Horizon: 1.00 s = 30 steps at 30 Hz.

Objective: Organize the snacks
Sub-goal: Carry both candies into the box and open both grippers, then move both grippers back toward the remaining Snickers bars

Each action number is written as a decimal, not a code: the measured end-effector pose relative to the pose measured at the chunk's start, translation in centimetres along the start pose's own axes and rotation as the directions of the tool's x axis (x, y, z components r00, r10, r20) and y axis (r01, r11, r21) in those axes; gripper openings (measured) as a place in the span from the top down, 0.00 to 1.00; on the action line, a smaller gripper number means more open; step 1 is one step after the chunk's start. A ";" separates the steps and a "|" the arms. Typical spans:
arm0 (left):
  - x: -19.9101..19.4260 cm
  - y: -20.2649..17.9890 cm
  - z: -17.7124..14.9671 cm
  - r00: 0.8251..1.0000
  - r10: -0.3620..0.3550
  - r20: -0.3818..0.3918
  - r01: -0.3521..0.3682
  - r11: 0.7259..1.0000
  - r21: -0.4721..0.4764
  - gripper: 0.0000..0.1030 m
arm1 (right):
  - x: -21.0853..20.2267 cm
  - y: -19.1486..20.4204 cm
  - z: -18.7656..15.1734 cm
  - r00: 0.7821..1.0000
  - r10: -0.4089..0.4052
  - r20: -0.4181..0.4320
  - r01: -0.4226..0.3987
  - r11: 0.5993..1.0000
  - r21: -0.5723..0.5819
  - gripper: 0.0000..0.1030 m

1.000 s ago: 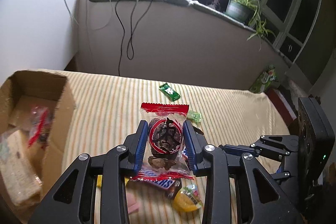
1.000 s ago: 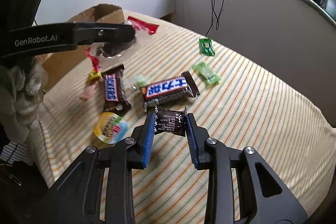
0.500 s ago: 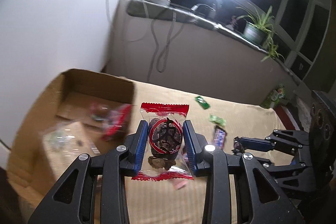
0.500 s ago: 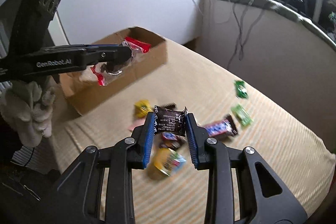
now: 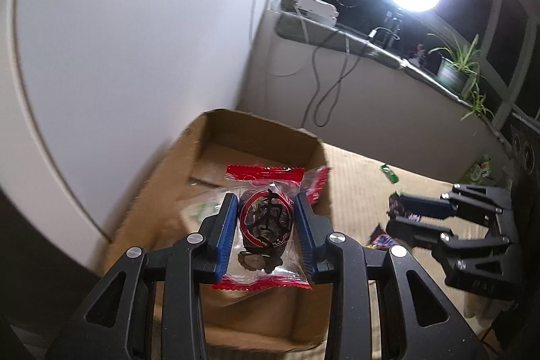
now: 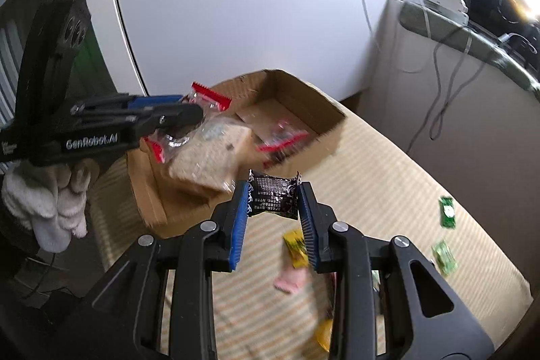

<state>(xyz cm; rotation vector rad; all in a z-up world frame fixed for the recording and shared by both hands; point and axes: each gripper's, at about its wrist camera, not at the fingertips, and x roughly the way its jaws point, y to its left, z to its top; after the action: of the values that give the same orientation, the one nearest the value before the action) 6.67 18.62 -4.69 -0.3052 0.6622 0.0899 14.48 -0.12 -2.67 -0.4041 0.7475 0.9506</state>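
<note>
My left gripper [image 5: 266,225] is shut on a clear snack packet with red ends [image 5: 265,218] and holds it above the open cardboard box [image 5: 216,144]. My right gripper [image 6: 272,211] is shut on a small black snack packet [image 6: 274,196] and holds it in the air just right of the box [image 6: 303,97]. The right wrist view shows the left gripper [image 6: 168,117] with its packet over the box's near end. The box holds a pale bag [image 6: 209,154] and a red-edged packet [image 6: 280,140].
The box stands at the left end of a striped cloth surface [image 6: 388,191], next to a white wall. Loose snacks lie on the cloth: green packets [image 6: 447,215], a yellow one [image 6: 295,248], a pink one [image 6: 290,280]. A ledge with cables and a plant [image 5: 455,70] runs behind.
Both grippers have swung left and up with their packets. The left one has gone from above the loose snacks to above the box. The right one has lifted to beside the box.
</note>
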 end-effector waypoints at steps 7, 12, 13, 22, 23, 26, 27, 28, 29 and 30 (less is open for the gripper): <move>-0.4 1.3 -0.6 1.000 0.025 -0.006 -0.025 1.000 -0.009 0.68 | 3.1 1.7 1.7 0.999 0.035 -0.021 -0.035 0.998 -0.044 0.70; -0.6 2.1 -0.8 0.999 0.031 -0.012 -0.031 0.999 -0.020 0.68 | 4.5 2.6 2.5 0.998 0.044 -0.035 -0.046 0.997 -0.069 0.70; -0.5 2.1 -0.7 0.999 0.034 -0.012 -0.034 0.999 -0.021 0.68 | 4.8 2.7 2.6 0.998 0.045 -0.039 -0.047 0.996 -0.073 0.69; -1.0 2.5 -0.6 0.999 0.052 -0.003 -0.052 0.998 -0.031 0.61 | 5.3 3.1 2.6 0.999 0.038 -0.030 -0.040 0.995 -0.087 0.43; -1.0 2.5 -0.6 0.999 0.054 -0.002 -0.054 0.998 -0.031 0.60 | 5.1 3.1 2.6 0.999 0.037 -0.028 -0.039 0.995 -0.088 0.42; -1.1 2.3 -0.6 0.998 0.055 0.001 -0.055 0.998 -0.031 0.59 | 4.8 2.9 2.5 0.999 0.031 -0.023 -0.033 0.996 -0.082 0.42; -1.1 2.3 -0.6 0.999 0.055 0.003 -0.055 0.998 -0.032 0.59 | 4.6 2.7 2.5 0.999 0.029 -0.021 -0.031 0.996 -0.078 0.42; -1.2 2.2 -0.6 0.999 0.053 0.005 -0.053 0.998 -0.033 0.59 | 4.4 2.5 2.4 0.999 0.028 -0.017 -0.029 0.997 -0.071 0.42; -1.3 2.2 -0.6 0.999 0.051 0.007 -0.051 0.998 -0.034 0.59 | 4.1 2.4 2.4 1.000 0.027 -0.014 -0.028 0.997 -0.065 0.42; -1.4 2.1 -0.6 0.999 0.051 0.009 -0.051 0.998 -0.033 0.59 | 3.9 2.1 2.3 1.000 0.025 -0.012 -0.025 0.998 -0.059 0.40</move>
<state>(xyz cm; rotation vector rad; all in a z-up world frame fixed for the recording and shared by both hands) 4.81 20.43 -4.81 -0.3194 0.6590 0.1515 15.02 4.66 -3.94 -0.4525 0.7374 0.9963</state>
